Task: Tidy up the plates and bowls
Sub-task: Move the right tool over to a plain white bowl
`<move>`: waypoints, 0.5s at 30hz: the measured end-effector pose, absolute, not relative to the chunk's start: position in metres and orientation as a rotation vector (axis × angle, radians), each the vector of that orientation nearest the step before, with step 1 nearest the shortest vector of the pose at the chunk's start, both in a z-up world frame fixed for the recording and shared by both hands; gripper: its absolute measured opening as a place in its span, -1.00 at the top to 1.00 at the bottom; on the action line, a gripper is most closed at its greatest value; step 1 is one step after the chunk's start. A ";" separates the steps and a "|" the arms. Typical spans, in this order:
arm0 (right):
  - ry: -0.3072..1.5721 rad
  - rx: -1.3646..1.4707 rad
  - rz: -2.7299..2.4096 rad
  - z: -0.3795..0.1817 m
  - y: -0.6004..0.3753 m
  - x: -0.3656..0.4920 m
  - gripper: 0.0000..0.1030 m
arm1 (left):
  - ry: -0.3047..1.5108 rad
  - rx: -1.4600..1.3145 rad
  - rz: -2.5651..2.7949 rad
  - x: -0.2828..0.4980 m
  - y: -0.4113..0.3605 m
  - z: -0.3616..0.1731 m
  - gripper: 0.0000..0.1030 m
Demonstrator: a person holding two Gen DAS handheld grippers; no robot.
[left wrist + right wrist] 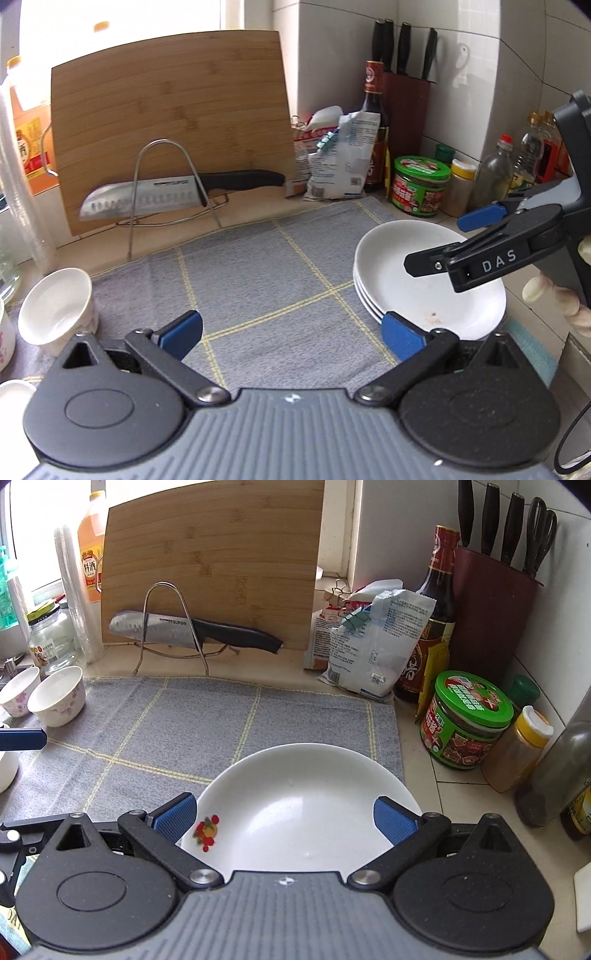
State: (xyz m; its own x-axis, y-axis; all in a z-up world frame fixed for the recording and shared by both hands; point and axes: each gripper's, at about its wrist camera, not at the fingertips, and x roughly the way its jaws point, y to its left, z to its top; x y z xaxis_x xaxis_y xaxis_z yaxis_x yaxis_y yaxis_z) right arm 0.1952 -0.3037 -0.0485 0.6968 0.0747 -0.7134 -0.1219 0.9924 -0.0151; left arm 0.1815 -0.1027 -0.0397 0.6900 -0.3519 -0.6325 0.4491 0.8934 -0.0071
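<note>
Counter: kitchen worktop under a grey checked mat (280, 295), cutting board (170, 122) propped behind.
Plates: white stack (417, 295) on the mat's right edge, directly beneath the right gripper (284, 818).
Right gripper: fingers spread wide (nothing held).
Left gripper (291, 332): spread, empty, over bare mat.
Bowls: two (59, 696) far to its left.

The knife blade (155, 629), resting in the wire rack at the far side of the counter, reads "SUPOR". The right gripper (443, 243), seen from the left wrist camera, carries white letters on its arm — "DAS". The orange bottle (90, 554) at far left bears a label with "料酒". Other labels — jar, bags, dark bottle — are too small to read.
</note>
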 end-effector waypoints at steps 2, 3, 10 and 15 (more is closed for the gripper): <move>0.781 -0.077 0.115 -0.046 -0.291 0.191 -1.00 | 0.670 0.146 -0.449 0.179 -0.089 -0.039 -0.99; 0.766 -0.092 0.111 -0.044 -0.282 0.188 -1.00 | 0.666 0.146 -0.451 0.177 -0.083 -0.038 -0.99; 0.743 -0.157 0.056 -0.046 -0.212 0.172 -1.00 | 0.675 0.175 -0.558 0.161 -0.022 -0.030 -0.99; 0.752 -0.150 0.084 -0.053 -0.157 0.165 -1.00 | 0.706 0.255 -0.636 0.148 0.029 -0.029 -0.99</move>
